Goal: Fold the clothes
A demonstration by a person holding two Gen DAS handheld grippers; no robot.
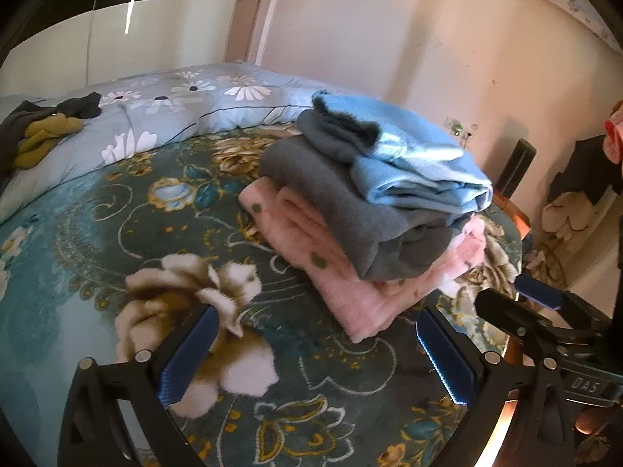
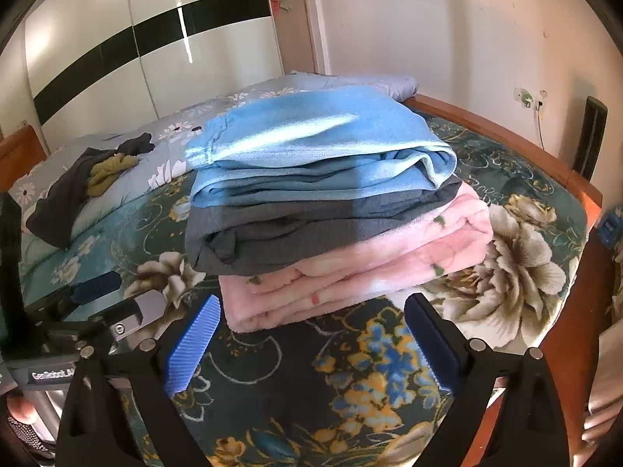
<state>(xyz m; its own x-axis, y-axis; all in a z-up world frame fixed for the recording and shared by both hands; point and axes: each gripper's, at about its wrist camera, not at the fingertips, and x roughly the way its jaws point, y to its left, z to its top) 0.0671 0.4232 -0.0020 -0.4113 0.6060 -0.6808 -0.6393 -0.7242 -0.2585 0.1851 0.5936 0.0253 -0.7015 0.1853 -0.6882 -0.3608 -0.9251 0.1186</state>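
A stack of folded clothes sits on the floral bedspread (image 1: 97, 233): a light blue garment (image 1: 412, 155) on top, a grey one (image 1: 331, 202) under it, a pink fleece one (image 1: 350, 292) at the bottom. The same stack shows in the right wrist view: blue (image 2: 311, 148), grey (image 2: 292, 229), pink (image 2: 370, 268). My left gripper (image 1: 315, 354) is open and empty, just short of the stack's near corner. My right gripper (image 2: 311, 346) is open and empty, just in front of the pink garment. A loose heap of dark and mustard clothes (image 1: 46, 132) lies at the far left on the quilt; it also shows in the right wrist view (image 2: 89, 179).
A pale blue daisy quilt (image 1: 163, 116) lies along the far side of the bed. The wooden bed frame (image 2: 506, 132) runs along the right edge near the wall. A white wardrobe (image 2: 117, 58) stands behind. The right gripper's body (image 1: 545, 323) is close beside my left one.
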